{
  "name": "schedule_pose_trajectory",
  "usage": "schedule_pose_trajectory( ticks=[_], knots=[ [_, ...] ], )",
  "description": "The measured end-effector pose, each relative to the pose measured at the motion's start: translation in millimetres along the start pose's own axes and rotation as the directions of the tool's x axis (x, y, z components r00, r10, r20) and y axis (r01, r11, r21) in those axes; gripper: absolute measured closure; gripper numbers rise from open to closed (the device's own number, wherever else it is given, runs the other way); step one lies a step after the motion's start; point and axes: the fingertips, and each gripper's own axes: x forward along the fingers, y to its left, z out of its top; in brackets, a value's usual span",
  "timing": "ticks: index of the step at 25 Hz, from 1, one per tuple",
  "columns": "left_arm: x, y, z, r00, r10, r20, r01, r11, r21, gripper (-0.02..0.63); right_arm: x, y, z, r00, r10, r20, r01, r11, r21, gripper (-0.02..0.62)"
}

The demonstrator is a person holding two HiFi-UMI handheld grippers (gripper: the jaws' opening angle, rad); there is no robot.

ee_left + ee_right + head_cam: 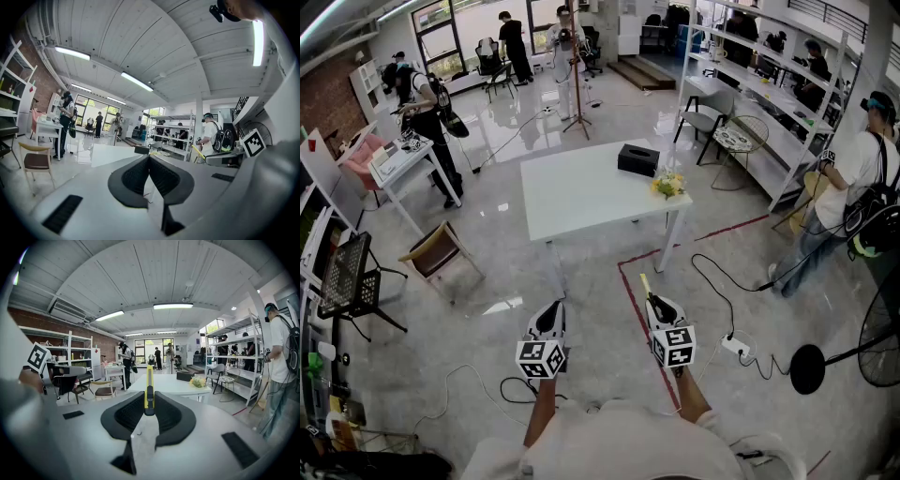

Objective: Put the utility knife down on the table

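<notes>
right tongs (149, 405) clamp utility knife (149, 378), seemingly well short of table (169, 384) edge.

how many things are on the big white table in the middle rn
2. A black box sits near the table's far edge, and a bunch of yellow flowers sits by its right edge. Something small and flat could go unseen at this range.
</notes>
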Motion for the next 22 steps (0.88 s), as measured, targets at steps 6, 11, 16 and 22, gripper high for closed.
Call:
schedule_pose_trajectory(
  ticks=[6,11,16,22],
  knots=[
    [-1,-4,2,1.0,0.001,-0.002,-0.001,1.0,0.004,0.586,-3,-1,1,1.0,0.005,-0.003,-0.005,1.0,-0.005,0.512],
    [2,-8,1,1.0,-0.002,0.0,0.002,1.0,0.007,0.586,-3,-2,1,1.0,0.014,0.003,-0.014,1.0,-0.001,0.512],
    [5,-16,0,1.0,-0.009,0.001,0.009,1.0,0.009,0.586,-7,-9,0,1.0,0.01,0.009,-0.01,1.0,0.008,0.512],
    [13,-23,1,1.0,-0.009,0.004,0.009,1.0,0.015,0.586,-6,-17,1,1.0,0.013,0.009,-0.013,1.0,0.008,0.512]
  ],
)
